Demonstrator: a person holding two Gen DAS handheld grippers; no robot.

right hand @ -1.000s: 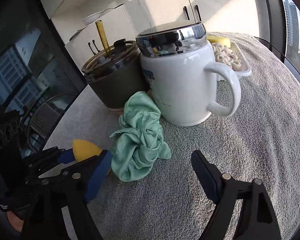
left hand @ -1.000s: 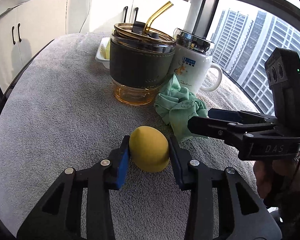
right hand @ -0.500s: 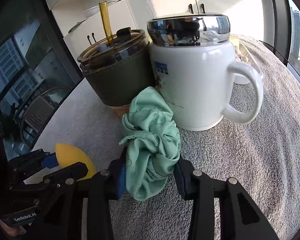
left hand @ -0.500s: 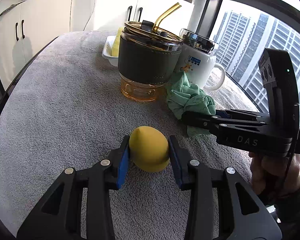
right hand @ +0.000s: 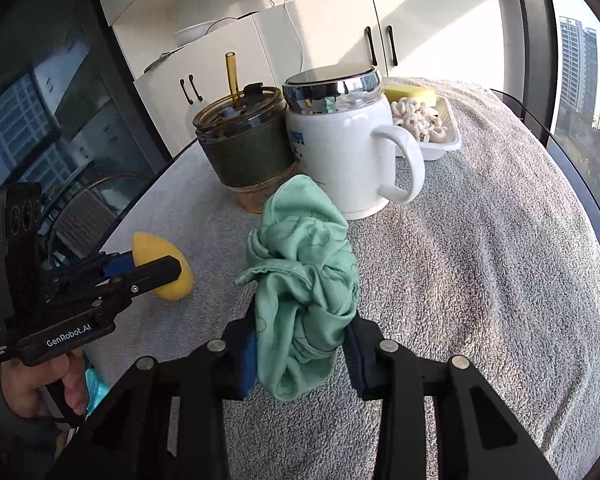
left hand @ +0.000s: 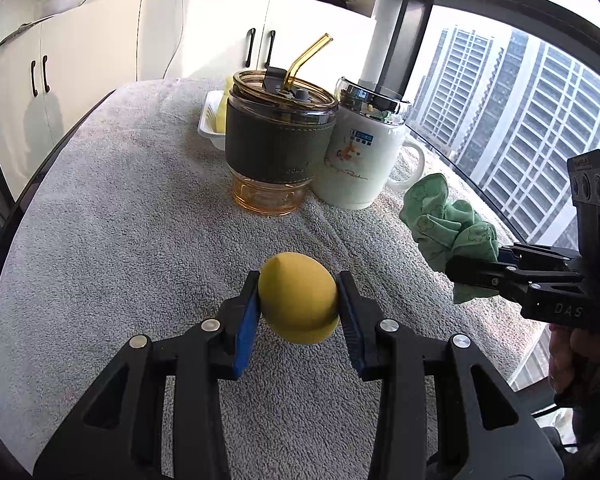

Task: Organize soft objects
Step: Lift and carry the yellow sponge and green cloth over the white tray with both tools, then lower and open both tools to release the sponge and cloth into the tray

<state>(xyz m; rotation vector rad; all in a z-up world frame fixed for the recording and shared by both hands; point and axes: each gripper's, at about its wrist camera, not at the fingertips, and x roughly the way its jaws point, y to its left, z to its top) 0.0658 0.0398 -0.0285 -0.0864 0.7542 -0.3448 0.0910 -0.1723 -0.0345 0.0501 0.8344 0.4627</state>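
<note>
The right tongs (right hand: 300, 354) have just closed on the crumpled mint-green cloth (right hand: 304, 284) and pinch it mid-bunch, lifted clear of the grey towel-covered table (right hand: 480, 280), while the left tongs (left hand: 298, 314) squeeze the yellow egg-shaped foam sponge (left hand: 298, 298) at its widest part. Both look light and yielding, so a hold across the bulk should serve, though loose cloth folds may slip. A second ago the cloth lay against the white lidded mug (right hand: 340, 152) between wide-spread tongs; the sponge's grip is unchanged.

right tool (right hand: 302, 354) closed on green cloth (right hand: 304, 280) | cloth lifted away from mug (right hand: 340, 152)
</note>
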